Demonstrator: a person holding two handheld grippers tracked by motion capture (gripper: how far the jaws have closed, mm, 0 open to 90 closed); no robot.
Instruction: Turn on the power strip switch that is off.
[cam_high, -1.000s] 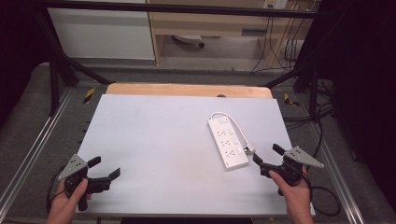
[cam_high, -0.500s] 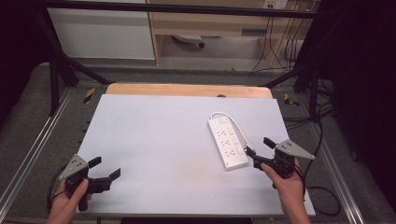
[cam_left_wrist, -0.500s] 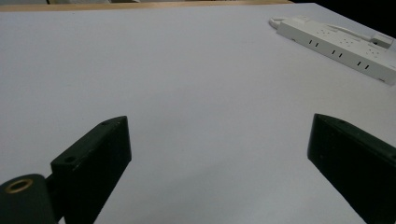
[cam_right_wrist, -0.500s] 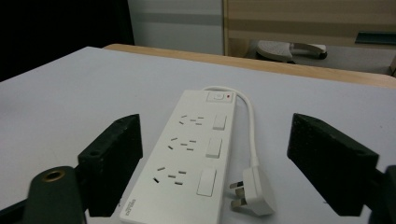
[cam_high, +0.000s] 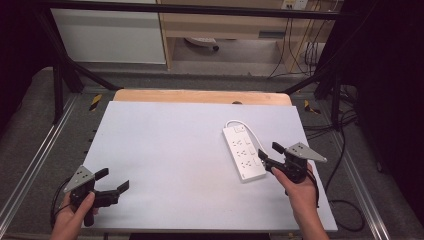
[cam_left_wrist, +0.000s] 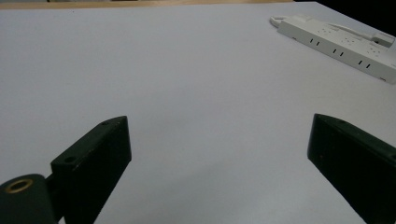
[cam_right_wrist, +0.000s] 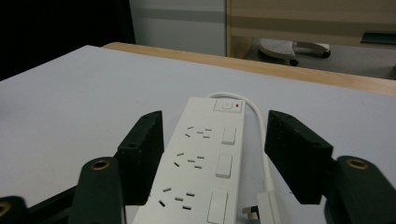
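1. The tabletop (cam_high: 175, 145) is a smooth, matte, pale grey-white sheet with a light wooden strip showing along its far edge.
2. A white plastic power strip (cam_high: 243, 152) lies flat on the right half of the tabletop, a long rounded bar with three socket groups, each with its own rocker switch, and a master switch with a small red dot at the far end.
3. Its thin white cable (cam_right_wrist: 261, 135) loops out of the far end and runs back along the right side of the bar to a white plug (cam_right_wrist: 261, 210), which the bottom edge of the right gripper view cuts off.
4. The right tongs (cam_high: 270, 155), black and blocky with flat matte pads, stand wide apart astride the near end of the power strip; in the right gripper view one jaw sits on each side of the bar, gripping nothing. Whether either pad touches the plastic I cannot tell.
5. The left tongs (cam_high: 114, 181) hover low over the bare near-left corner of the tabletop, jaws spread wide and empty, well apart from the power strip.
6. A grey three-cornered plate tops each tool, and the hands are cut off at the high view's bottom edge.
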